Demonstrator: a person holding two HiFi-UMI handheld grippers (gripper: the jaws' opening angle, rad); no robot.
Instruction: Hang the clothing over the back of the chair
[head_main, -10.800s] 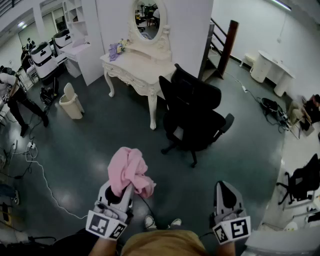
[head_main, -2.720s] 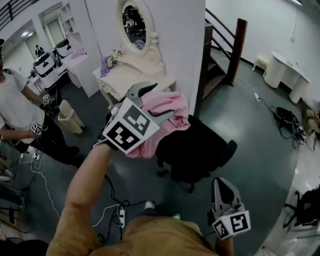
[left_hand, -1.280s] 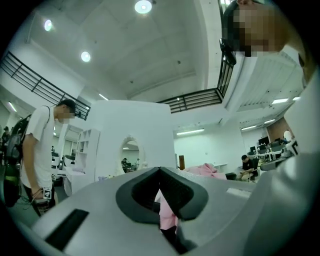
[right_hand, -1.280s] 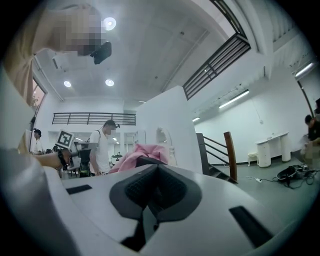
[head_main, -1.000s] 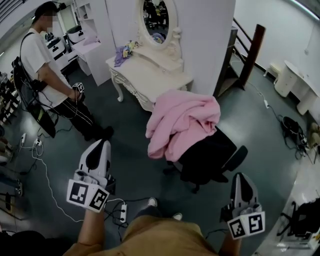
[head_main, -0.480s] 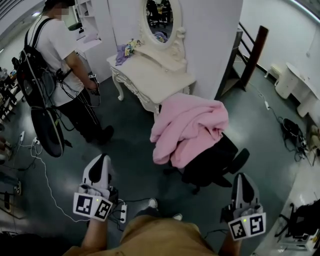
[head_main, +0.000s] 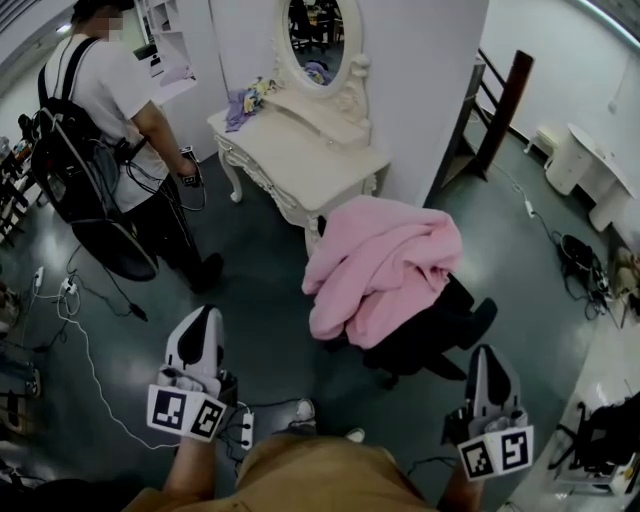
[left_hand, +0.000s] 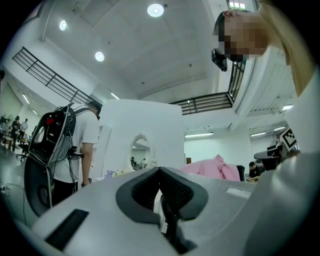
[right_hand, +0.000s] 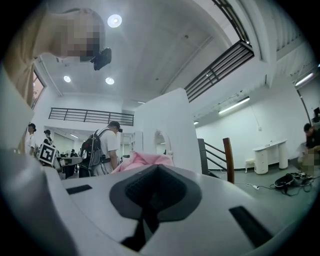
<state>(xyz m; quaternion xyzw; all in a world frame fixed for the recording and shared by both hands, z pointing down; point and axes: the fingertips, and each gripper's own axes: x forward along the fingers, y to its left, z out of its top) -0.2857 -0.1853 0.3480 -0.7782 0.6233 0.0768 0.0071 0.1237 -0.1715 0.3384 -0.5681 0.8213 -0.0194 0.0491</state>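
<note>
A pink garment lies draped over the back of the black office chair in the middle of the head view. It hangs down the chair's left side. My left gripper is held low at the bottom left, well apart from the chair, shut and empty. At the bottom right my right gripper is also shut and holds nothing. The left gripper view shows the garment far off, beyond the closed left gripper. In the right gripper view the garment peeks over the closed right gripper.
A white dressing table with an oval mirror stands behind the chair against a white partition. A person with a backpack stands at the left. Stairs rise at the right. Cables and a power strip lie on the floor.
The left gripper held the garment above the chair earlier; now the garment rests on the chair back and both grippers are drawn back low. The person with the backpack has stepped nearer the table.
</note>
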